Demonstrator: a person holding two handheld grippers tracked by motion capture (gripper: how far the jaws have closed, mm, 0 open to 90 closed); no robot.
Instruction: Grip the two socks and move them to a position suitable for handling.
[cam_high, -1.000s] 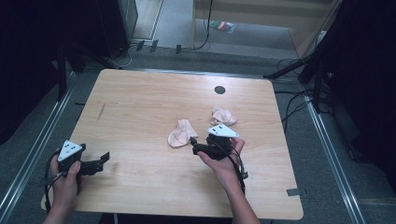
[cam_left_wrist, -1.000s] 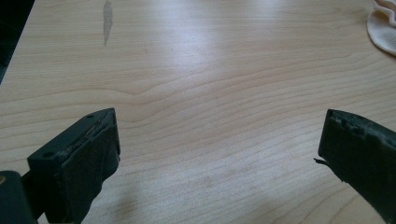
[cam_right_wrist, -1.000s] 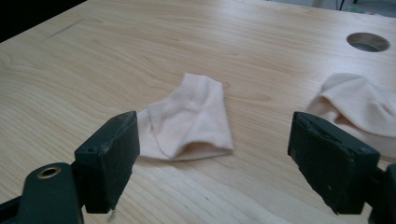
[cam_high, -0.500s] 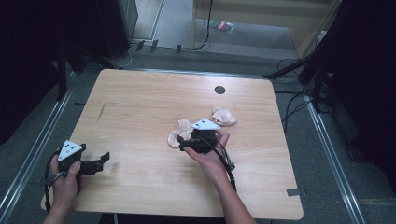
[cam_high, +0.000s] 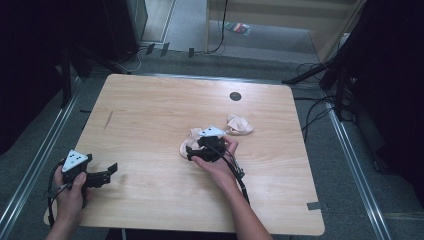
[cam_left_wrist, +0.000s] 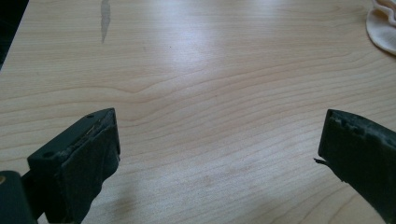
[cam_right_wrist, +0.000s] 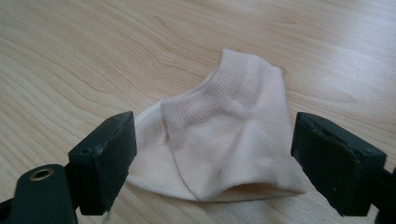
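2 socks (cam_high: 189, 145) (cam_high: 239, 125) lie on the table (cam_high: 150, 120); right gripper (cam_right_wrist: 212, 154) straddles 1.

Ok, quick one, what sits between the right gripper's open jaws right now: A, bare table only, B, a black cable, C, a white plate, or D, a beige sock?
D: in the right gripper view, the right gripper has its jaws spread on either side of a beige sock lying on the wooden table.

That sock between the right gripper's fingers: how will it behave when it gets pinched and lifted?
The sock is thin knit lying creased and flat on the table, so it will probably droop and fold once lifted. It looks very light, so a push would likely bunch it rather than slide it. The right gripper is open around it.
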